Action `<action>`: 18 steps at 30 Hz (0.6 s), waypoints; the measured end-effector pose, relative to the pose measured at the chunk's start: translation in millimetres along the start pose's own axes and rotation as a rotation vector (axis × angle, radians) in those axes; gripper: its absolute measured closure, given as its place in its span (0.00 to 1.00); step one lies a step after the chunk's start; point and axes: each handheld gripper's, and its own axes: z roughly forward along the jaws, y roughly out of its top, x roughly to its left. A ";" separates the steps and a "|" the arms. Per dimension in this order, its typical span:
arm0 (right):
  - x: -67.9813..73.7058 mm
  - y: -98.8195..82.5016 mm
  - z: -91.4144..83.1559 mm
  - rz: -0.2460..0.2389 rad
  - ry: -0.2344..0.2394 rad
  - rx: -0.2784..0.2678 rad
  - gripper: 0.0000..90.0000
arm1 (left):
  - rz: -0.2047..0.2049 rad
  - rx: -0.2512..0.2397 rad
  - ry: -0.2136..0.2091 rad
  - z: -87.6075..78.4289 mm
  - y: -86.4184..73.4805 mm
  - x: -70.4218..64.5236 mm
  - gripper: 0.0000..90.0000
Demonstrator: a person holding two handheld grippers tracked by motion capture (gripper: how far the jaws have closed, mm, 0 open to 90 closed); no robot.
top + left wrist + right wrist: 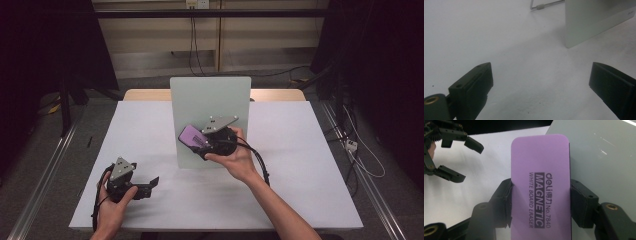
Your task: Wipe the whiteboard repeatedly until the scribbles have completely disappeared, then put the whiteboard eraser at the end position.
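Note:
A purple whiteboard eraser (191, 135), printed "MAGNETIC WHITE BOARD ERASER" (540, 157), is clamped by its long sides in my right gripper (198, 143) (541, 188), which is shut on it. It is held at the lower left of a pale upright whiteboard (210, 95) (604, 162); I cannot tell whether it touches the board. My left gripper (151, 183) (541, 75) rests low at the table's front left, open with nothing between its jaws, and it appears in the right gripper view (469, 162) too. The board's bottom corner (594, 22) stands ahead of the left jaws.
A white sheet (300, 165) covers the table, with a wooden edge (277, 94) behind the board. A metal wire stand (540, 6) props the board from behind. Cables (360, 150) and rails lie on the floor beside the table.

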 end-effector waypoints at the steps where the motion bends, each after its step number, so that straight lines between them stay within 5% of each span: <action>1: 0.2 -0.2 -1.2 0.001 0.000 -0.006 0.47 | 0.001 0.000 0.004 -0.2 0.0 0.0 0.06; 18: -1.7 -14.6 -23.7 0.040 0.027 0.020 0.47 | 0.003 0.004 0.000 1.4 0.3 -1.8 0.06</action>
